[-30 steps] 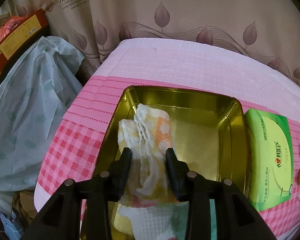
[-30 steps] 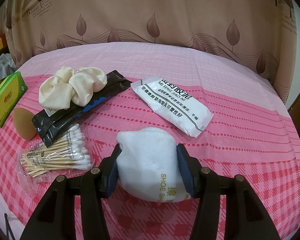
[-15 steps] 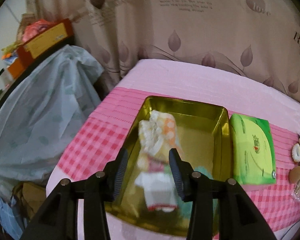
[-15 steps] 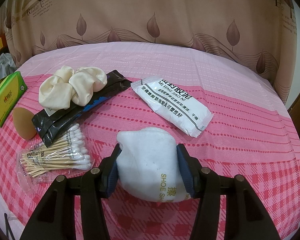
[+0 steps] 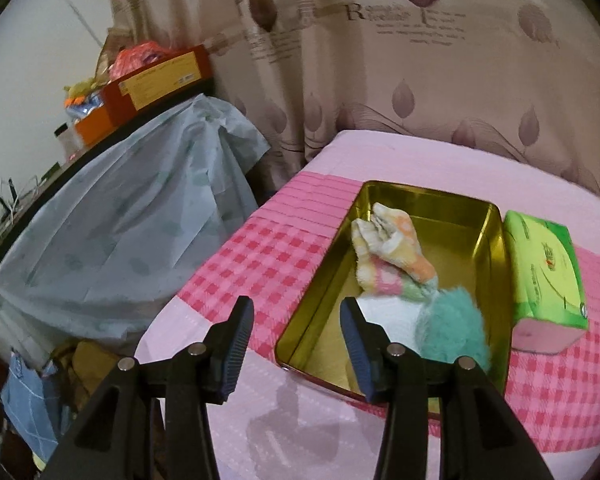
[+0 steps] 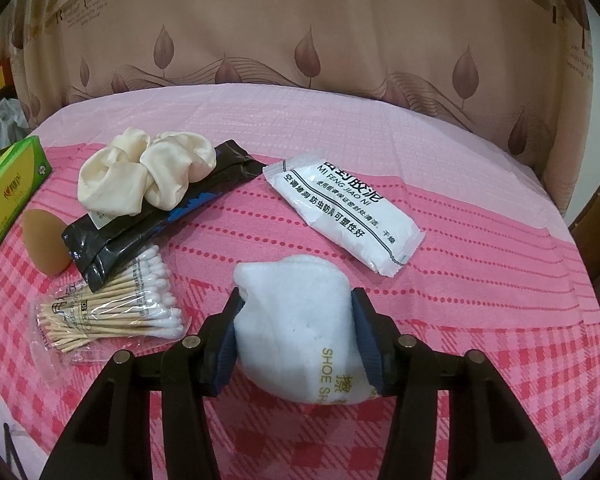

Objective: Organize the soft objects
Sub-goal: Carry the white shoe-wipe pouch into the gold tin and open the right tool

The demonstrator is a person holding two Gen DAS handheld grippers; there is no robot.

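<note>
- Two grippers are seen, one per wrist view.
- Nothing is held between the fingers of the left gripper (image 5: 296, 344); its jaws are opening, and only the pink checked tablecloth (image 5: 268, 256) and the near left rim of one gold tin (image 5: 496, 248) are seen in the gap.
- Three soft items are counted inside the tin: one pastel patterned cloth (image 5: 388, 252), one white cloth (image 5: 388, 312) below it, and one fluffy teal item (image 5: 452, 328) at the near right.
- One green tissue pack (image 5: 544, 268) is laid just beside the tin's right wall.
- One pale plastic-covered heap (image 5: 120, 232) is seen beyond the table's left edge, with one orange box (image 5: 152, 80) above it.
- One white shoe-shine cloth (image 6: 296, 320), printed "SHOE", is gripped by the right gripper (image 6: 296, 332); both pads are pressed against its sides and the jaws are closing on it. It lies on the tablecloth.
- One bag of cotton swabs (image 6: 104, 312) is found to its left, and one white sachet (image 6: 344, 208) beyond it to the right.
- One black packet (image 6: 148, 224) is placed further left, with one cream scrunchie (image 6: 140, 176) resting on top of it.
- One brown makeup sponge (image 6: 44, 240) is touching the packet's near end.
</note>
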